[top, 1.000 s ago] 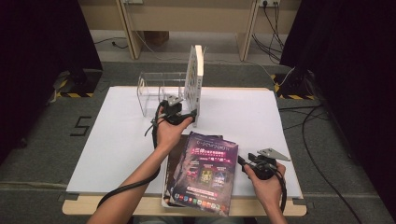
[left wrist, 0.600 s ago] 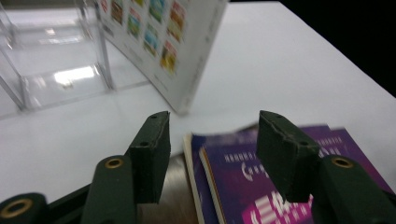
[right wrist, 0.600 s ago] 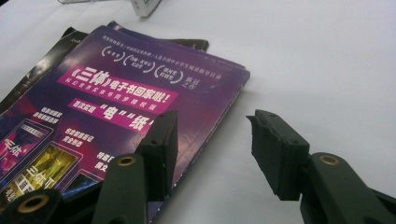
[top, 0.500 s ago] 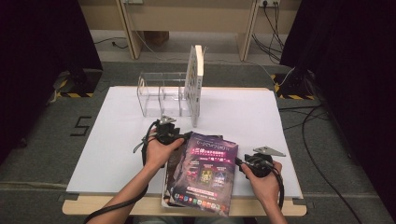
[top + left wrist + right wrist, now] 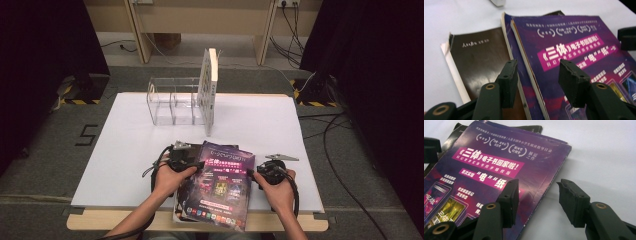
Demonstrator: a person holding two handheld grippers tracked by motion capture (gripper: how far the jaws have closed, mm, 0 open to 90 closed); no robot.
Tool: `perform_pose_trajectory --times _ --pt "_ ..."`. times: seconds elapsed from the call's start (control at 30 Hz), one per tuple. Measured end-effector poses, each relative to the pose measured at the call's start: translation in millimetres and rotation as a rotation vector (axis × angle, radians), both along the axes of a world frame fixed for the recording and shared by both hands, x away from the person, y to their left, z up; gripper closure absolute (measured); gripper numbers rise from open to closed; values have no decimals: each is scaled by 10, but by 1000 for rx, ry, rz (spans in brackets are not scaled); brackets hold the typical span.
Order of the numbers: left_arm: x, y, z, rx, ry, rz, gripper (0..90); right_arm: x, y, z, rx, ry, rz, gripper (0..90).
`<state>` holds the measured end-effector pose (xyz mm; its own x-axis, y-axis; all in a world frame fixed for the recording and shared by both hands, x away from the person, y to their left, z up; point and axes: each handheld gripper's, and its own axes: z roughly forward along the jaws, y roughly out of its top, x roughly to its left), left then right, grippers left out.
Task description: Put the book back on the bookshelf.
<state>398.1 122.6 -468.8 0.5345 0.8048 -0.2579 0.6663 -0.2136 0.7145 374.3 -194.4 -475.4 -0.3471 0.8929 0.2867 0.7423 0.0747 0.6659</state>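
**Both hands at the purple book on the worktop**

The white worktop [image 5: 125, 150] spreads ahead of me. At its far side stands a clear acrylic organizer [image 5: 172, 100] with open compartments; I cannot make out anything in the compartments that I see into. A white patterned book [image 5: 209, 90] stands upright at its right end, and I cannot tell whether it sits inside a compartment or just against the wall.

Near my edge lies a small stack of books. The purple book [image 5: 220, 187] is on top, cover up, slightly askew. Beneath it another purple-edged volume peeks out, and lowest is a dark brown book [image 5: 480, 60] that juts out on my left.

My forearms come in low from the near edge. My left hand [image 5: 167, 180] is wrapped over its tool at the stack's left edge, and my right hand [image 5: 277, 187] holds its tool at the right edge, both pointing inward at the cover.

My left gripper [image 5: 537, 75] has its fingers apart; they have just been drawing closer together, with the purple book's left edge in the gap, no pad pressing on it.

My right gripper [image 5: 537, 192] has its fingers apart too, straddling the purple book's right edge: one finger [image 5: 509, 195] is over the cover, the other over bare worktop just beside it.
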Motion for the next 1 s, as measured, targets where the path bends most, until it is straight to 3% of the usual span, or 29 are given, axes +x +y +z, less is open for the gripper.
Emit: perform_pose_trajectory --times 0.2,0.4,0.57,1.0 --pt "-47 -9 -55 14 11 -13 503 43 8 -30 32 37 -8 493" --pt "-65 -10 -65 26 19 -8 516 86 16 -36 40 43 -4 488" --pt "-75 17 -88 11 37 -2 532 118 28 -48 59 55 -11 481" --pt "-119 21 -89 23 28 -5 552 164 34 -70 91 79 -26 461"
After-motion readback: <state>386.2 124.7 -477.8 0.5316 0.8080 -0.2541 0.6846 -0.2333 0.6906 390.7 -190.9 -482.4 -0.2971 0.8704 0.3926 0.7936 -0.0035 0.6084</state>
